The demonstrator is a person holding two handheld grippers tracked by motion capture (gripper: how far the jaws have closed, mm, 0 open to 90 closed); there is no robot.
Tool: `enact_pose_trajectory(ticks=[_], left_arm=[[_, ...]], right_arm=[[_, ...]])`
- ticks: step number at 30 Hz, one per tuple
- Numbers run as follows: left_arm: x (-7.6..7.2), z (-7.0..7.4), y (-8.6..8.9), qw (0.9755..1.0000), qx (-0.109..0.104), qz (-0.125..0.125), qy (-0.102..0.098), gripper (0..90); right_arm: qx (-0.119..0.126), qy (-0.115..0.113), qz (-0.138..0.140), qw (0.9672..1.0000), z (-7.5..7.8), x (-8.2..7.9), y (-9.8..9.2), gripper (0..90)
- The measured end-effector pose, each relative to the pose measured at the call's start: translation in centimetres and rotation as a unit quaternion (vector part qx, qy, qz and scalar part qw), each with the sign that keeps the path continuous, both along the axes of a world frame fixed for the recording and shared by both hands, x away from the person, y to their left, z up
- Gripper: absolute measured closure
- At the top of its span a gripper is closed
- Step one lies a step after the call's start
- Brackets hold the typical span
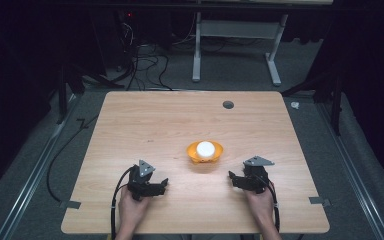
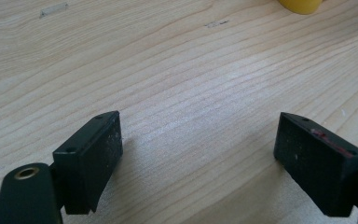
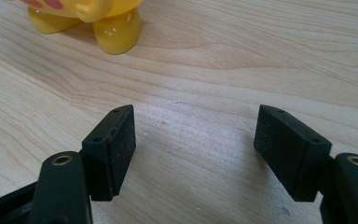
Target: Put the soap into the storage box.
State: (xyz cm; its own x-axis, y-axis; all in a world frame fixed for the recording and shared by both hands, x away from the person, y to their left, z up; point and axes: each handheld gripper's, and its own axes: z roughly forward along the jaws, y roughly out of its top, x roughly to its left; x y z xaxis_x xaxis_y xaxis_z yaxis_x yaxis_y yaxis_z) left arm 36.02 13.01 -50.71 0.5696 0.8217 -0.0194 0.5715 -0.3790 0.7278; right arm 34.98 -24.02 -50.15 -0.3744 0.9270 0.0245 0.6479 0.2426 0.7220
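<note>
Yellow footed bowl [image 1: 205, 152] with white ball [image 1: 205, 148] | mid-table, between our hands, slightly farther | left gripper [image 1: 163, 185] and right gripper [image 1: 233, 178]: jaws spread, nothing held | we'd approach level from both sides, pinch the rim evenly, avoid tipping it.

Bowl [image 1: 205, 152] is orange-yellow with a white ball [image 1: 205, 148] in it; right gripper view shows glossy yellow feet and red spots. Table [image 1: 145, 125] is light wood grain, with a dark grey hole [image 1: 228, 104] beyond the bowl. Both grippers, left [image 1: 164, 184] and right [image 1: 233, 178], are black with grey plates.
</note>
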Motion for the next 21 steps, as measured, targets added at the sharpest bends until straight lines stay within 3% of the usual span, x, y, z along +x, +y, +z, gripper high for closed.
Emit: enact_pose_trajectory(ticks=[6,21], left_arm=[[-0.01,0.0,0.0,1.0,0.0,0.001,0.0,15.7],[-0.03,-0.01,0.01,1.0,-0.001,0.001,0.0,15.7]], right_arm=[[-0.019,-0.005,0.003,0.9998,-0.1,0.0,0.4,27.8],[-0.02,-0.003,0.006,0.9998,-0.11,-0.03,0.53,26.6]])
